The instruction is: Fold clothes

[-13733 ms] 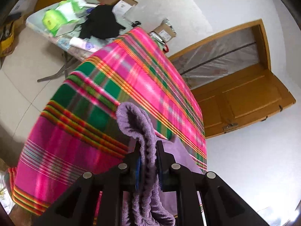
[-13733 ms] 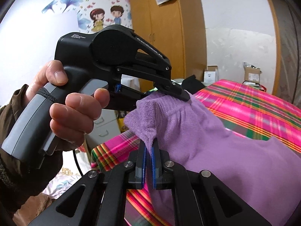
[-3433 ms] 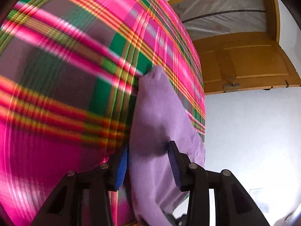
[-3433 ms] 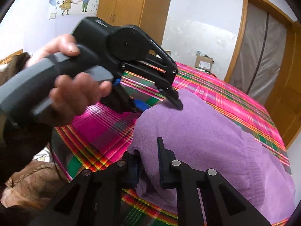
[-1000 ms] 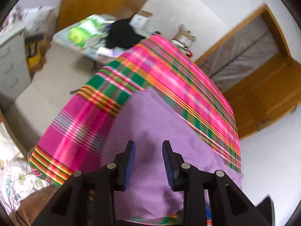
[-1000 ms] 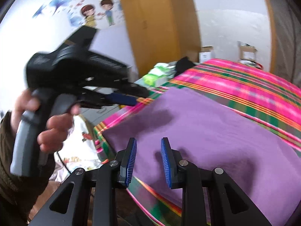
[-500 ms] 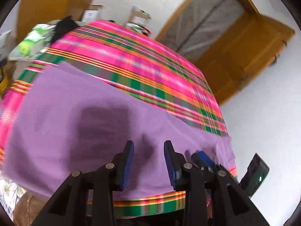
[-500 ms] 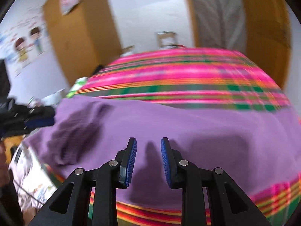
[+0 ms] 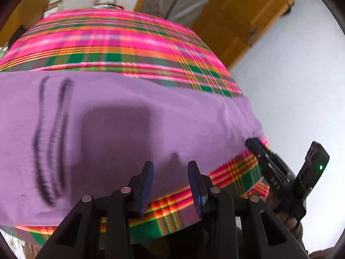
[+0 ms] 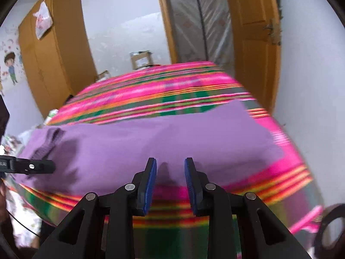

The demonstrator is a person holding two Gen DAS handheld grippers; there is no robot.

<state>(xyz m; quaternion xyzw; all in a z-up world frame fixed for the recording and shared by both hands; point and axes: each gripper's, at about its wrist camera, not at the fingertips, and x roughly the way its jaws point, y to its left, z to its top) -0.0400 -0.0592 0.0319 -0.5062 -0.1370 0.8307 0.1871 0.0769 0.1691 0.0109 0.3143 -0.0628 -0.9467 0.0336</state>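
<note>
A bed under a pink-and-green plaid blanket (image 10: 151,90) fills both views. A purple garment (image 9: 129,129) lies spread flat across its near edge. Above that edge hover the left hand-held gripper (image 9: 170,185) and the right hand-held gripper (image 10: 170,185) — both with jaws apart, nothing between them.

My left tongs (image 9: 170,185) are matte black, their two fingers faced with ribbed blue pads (image 9: 146,185) and joined by angular black links with round silver rivets. My right tongs (image 10: 170,185) match them; in the left view, at four o'clock, their black body carries a small green light.
</note>
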